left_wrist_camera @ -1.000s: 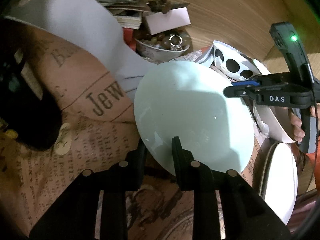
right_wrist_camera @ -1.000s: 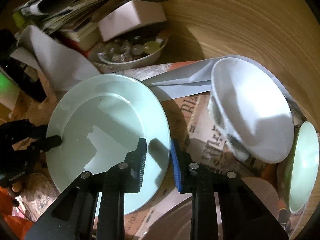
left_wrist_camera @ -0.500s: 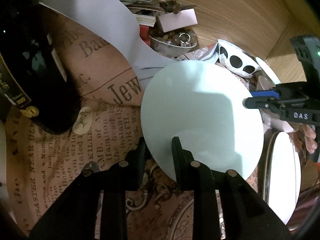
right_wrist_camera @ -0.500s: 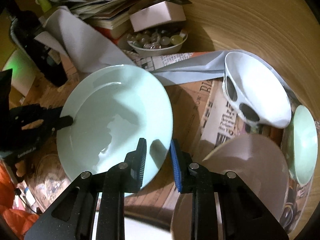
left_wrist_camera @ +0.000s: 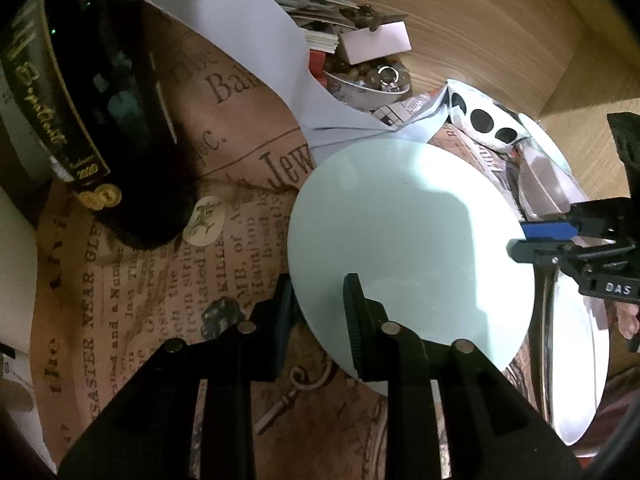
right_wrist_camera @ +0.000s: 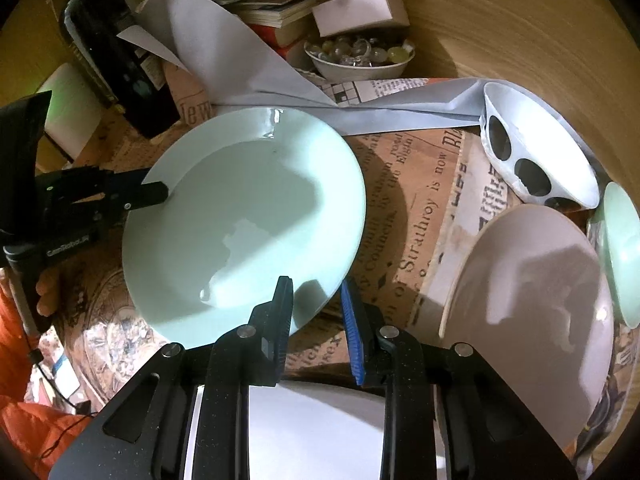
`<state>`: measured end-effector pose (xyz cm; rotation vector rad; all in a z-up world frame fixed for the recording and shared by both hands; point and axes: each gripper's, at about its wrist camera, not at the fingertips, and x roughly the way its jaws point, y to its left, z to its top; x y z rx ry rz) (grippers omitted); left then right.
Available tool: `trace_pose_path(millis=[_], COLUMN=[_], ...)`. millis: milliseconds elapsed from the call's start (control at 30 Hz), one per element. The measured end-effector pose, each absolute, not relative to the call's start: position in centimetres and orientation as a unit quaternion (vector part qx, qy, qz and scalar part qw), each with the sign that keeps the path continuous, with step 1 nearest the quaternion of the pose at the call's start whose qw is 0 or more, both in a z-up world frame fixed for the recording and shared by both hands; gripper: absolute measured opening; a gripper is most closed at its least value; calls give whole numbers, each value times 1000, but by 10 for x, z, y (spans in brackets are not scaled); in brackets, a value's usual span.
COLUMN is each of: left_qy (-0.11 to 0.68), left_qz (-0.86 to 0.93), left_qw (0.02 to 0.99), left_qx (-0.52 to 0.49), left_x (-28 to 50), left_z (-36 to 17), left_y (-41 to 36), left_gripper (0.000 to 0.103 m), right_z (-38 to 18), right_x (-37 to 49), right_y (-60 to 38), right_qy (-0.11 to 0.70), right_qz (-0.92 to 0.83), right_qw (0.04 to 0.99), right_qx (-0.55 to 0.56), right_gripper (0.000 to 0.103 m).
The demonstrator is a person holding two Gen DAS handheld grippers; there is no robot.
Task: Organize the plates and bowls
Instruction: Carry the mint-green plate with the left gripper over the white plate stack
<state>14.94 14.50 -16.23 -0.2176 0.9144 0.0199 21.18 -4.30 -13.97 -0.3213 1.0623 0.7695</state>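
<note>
A pale green plate [right_wrist_camera: 248,216] hangs tilted above the newspaper-print cloth, held at opposite rims. My right gripper [right_wrist_camera: 316,316] is shut on its near rim, looking at the plate's upper face. My left gripper [left_wrist_camera: 319,320] is shut on the other rim of the plate [left_wrist_camera: 408,240] and sees its smooth underside. Each gripper shows in the other's view: the left gripper [right_wrist_camera: 156,196] at the plate's left edge, the right gripper [left_wrist_camera: 520,244] at its right edge. A beige bowl [right_wrist_camera: 532,300], a white bowl with black dots [right_wrist_camera: 536,152], a small green dish [right_wrist_camera: 624,256] and a white plate [right_wrist_camera: 312,432] lie nearby.
A dark bottle [left_wrist_camera: 100,100] stands at the left on the cloth. At the back are a bowl of glass marbles [right_wrist_camera: 360,56], a stack of books [right_wrist_camera: 272,16] and a sheet of white paper [right_wrist_camera: 240,64]. Wooden walls close the back and right.
Both grippers have carried the plate sideways together across the cloth. The dark bottle has come further into the left view; the beige bowl and white plate have entered the right view.
</note>
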Motion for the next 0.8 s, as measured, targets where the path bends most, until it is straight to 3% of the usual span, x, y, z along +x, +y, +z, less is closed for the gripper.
trace_pose_path(millis=[167, 400, 567, 800], left_qy=[436, 438, 434, 402], left_qz=[7, -14, -19, -21], left_qw=[895, 893, 896, 908], left_qx=[-93, -101, -95, -116], left_x=[141, 147, 148, 130], left_z=[-163, -164, -161, -142], left_y=[142, 143, 142, 143], left_gripper=[25, 25, 27, 27], right_z=[-152, -166, -161, -151], right_x=[210, 207, 214, 223], right_y=[-40, -7, -9, -28], right_qy=[495, 489, 486, 492], right_qz=[340, 318, 304, 309], right_qw=[786, 791, 799, 805], right_qx=[-148, -185, -180, -119], right_gripper=[27, 43, 42, 33])
